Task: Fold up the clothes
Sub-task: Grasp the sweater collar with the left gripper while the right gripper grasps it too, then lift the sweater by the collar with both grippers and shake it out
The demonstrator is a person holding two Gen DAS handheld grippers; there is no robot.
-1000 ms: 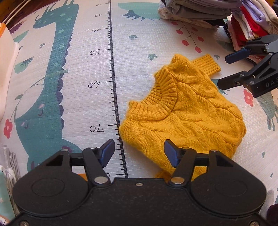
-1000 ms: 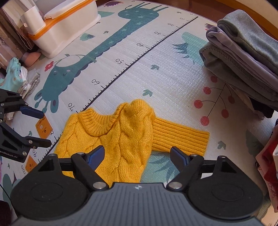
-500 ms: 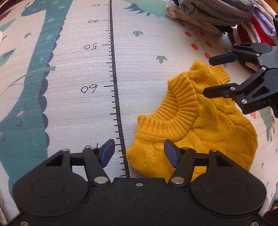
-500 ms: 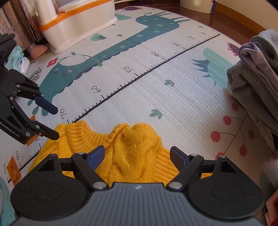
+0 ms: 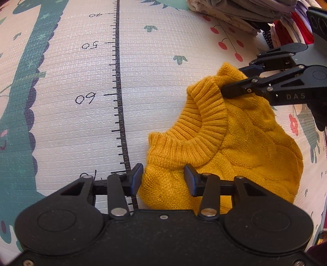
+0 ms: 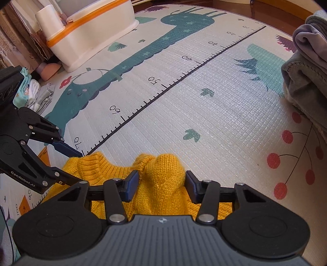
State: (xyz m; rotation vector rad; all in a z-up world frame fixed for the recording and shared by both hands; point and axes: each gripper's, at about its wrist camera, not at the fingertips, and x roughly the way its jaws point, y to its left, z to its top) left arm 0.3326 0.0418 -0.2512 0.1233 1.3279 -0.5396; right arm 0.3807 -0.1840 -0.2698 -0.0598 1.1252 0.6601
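A yellow cable-knit sweater [image 5: 235,147] lies crumpled on the play mat [image 5: 153,81], ribbed collar up. My left gripper [image 5: 163,180] is down on its near shoulder corner. The jaws are closing, and both pads touch the knit between them. My right gripper [image 6: 161,184] is at the far shoulder, jaws closing on a raised bunch of sweater [image 6: 163,174] squeezed between its pads. In the left wrist view the right gripper [image 5: 235,79] comes in from the right beside the collar. In the right wrist view the left gripper [image 6: 79,167] pinches the corner at the left.
A pile of folded clothes [image 5: 235,10] sits at the mat's far right, also the grey pile [image 6: 306,81]. A white bin with an orange rim [image 6: 92,36] stands at the far left, small garments [image 6: 30,90] beside it. The ruler print [image 5: 118,81] runs left of the sweater.
Both grippers have come down onto the sweater and their jaws have narrowed around its shoulders. The fabric has bunched up between the right pads, and the sleeve has left the right view.
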